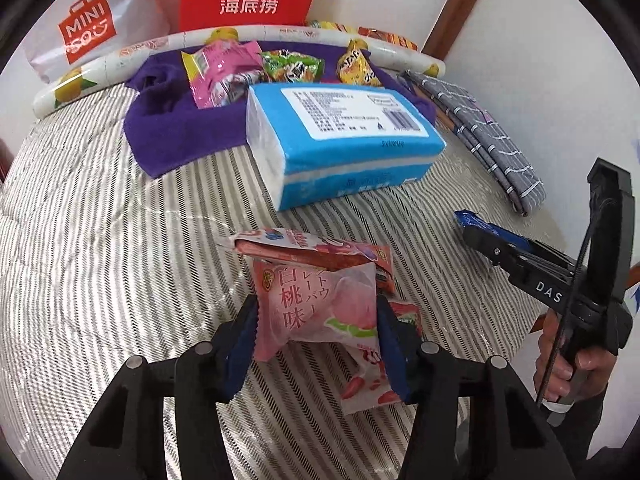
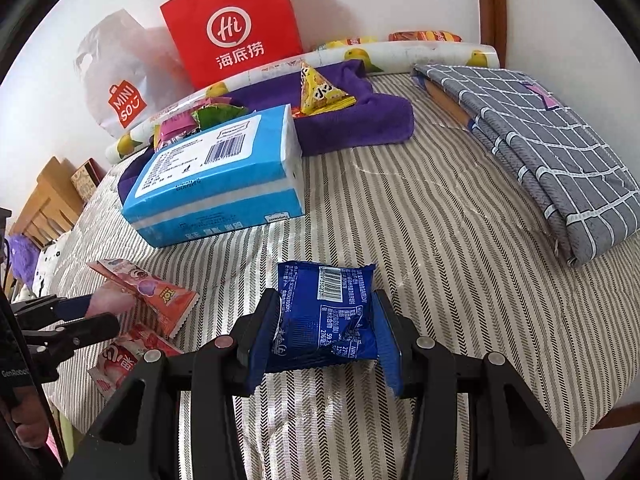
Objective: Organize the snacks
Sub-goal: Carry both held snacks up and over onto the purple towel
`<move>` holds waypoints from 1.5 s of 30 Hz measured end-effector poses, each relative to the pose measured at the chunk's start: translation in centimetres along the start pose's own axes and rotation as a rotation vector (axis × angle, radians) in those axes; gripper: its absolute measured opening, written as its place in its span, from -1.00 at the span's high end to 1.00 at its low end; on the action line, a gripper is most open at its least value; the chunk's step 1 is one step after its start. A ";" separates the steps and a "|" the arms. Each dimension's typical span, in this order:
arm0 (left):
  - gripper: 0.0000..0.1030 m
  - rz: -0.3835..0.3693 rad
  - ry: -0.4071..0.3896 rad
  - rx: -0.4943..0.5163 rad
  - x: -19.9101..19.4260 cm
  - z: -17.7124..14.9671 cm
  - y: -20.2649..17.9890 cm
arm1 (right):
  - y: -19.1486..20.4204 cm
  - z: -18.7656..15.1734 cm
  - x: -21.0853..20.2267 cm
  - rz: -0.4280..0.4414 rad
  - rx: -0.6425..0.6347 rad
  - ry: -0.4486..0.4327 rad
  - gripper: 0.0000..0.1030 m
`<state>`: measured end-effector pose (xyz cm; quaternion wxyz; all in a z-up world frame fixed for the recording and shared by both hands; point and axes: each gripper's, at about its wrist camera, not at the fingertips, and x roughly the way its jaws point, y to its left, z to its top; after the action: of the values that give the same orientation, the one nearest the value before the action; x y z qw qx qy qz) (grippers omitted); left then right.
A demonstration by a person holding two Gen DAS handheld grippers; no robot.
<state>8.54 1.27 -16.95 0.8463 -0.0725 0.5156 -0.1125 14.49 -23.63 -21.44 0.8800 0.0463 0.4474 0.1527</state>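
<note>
We clamped the left tool (image 1: 316, 320) on a peach packet (image 1: 316, 312), the right tool (image 2: 324, 320) on a blue packet (image 2: 326, 312); 3 snacks lay on the purple towel (image 1: 176, 136) near the bed's far edge, others unsorted.

White wall (image 2: 400, 0), wooden door frame (image 2: 494, 8), striped bed cover (image 2: 440, 240).

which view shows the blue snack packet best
The right wrist view: the crinkled dark blue foil snack packet fills the centre, barcode up, pinched in the right claw. The left wrist view shows only a blue corner poking from that claw at the right edge.
</note>
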 end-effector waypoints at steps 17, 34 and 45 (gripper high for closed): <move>-0.03 -0.079 -0.109 -0.063 -5.0 0.5 2.1 | 1.2 1.2 -2.9 0.007 -0.031 -0.066 0.10; -0.03 -0.061 -0.188 -0.075 -7.4 5.5 3.3 | 4.8 5.2 -4.8 0.046 -0.136 -0.145 0.10; -0.03 -0.041 -0.216 -0.036 -7.5 12.6 2.9 | 7.3 11.4 -4.4 0.070 -0.185 -0.200 0.10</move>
<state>16.80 6.17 -5.46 0.8929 -0.1099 0.4220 -0.1122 19.56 -17.46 -9.66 0.9148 -0.0044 0.3397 0.2185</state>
